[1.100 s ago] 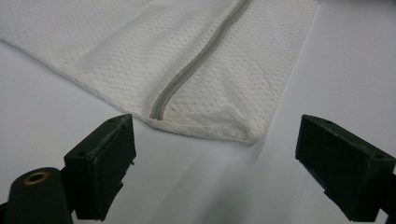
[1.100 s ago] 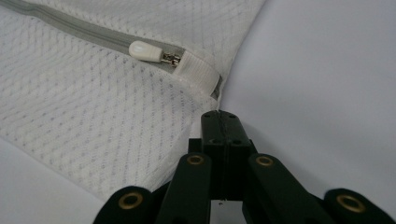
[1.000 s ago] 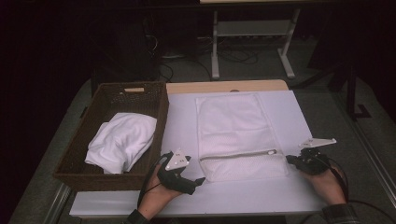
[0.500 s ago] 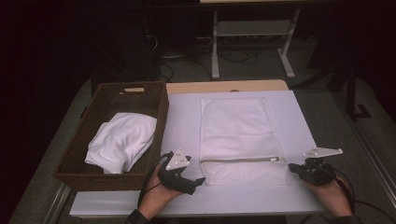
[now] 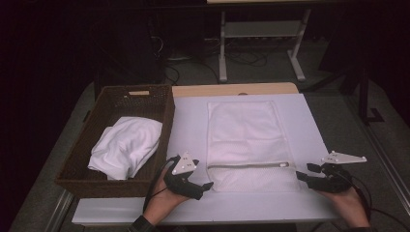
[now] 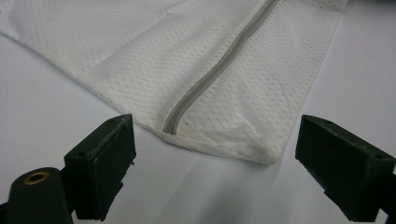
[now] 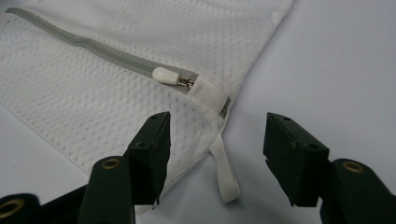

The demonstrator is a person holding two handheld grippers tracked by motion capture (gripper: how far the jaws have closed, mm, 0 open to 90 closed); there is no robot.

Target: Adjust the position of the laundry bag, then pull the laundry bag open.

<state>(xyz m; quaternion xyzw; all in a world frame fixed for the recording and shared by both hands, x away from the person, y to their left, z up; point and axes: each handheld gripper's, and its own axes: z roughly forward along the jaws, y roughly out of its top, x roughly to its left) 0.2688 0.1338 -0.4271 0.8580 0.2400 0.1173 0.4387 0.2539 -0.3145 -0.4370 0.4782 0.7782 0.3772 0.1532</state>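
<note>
The mesh laundry bag (image 5: 244, 140) lies flat mid-table, zipper (image 5: 249, 165) toward the near edge. The left gripper (image 5: 205, 186) stands released at its near-left corner — the right gripper (image 5: 303, 173), jaws just opened, holds nothing.

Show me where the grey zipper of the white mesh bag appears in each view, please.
High view: the grey zipper runs across the near part of the white mesh bag, between the two hands.
Left gripper view: the zipper runs diagonally from top centre down to the bag's near edge.
Right gripper view: it crosses the upper left and ends at the white pull tab.
Shared landmark: the zipper's grey line.
</note>
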